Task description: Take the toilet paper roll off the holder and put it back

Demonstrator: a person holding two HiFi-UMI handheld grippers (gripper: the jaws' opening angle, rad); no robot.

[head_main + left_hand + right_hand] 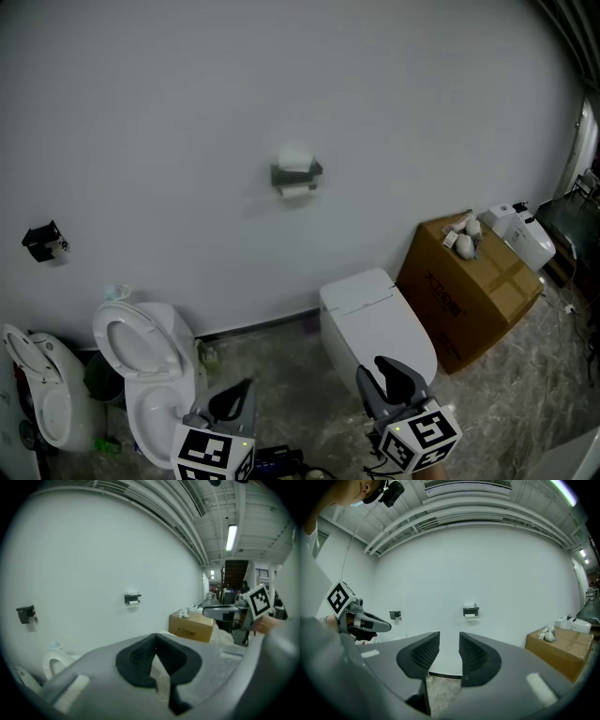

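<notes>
The toilet paper roll [294, 161] sits on a dark wall holder [296, 175] high on the white wall, with a loose sheet hanging below it. It shows small and far off in the left gripper view [132, 598] and in the right gripper view [470, 611]. My left gripper [239, 394] is low at the bottom edge, its jaws meeting at the tips with nothing between them [154, 641]. My right gripper [389, 375] is beside it, over the closed toilet, and stands open with an empty gap between its pads [449, 644]. Both are far from the roll.
A closed white toilet [375, 323] stands below the holder. An open toilet [141, 361] is to the left, and another white fixture [42, 389] is at the far left. A cardboard box [469, 291] with white items on top is at the right. A second dark holder [42, 242] is on the wall at the left.
</notes>
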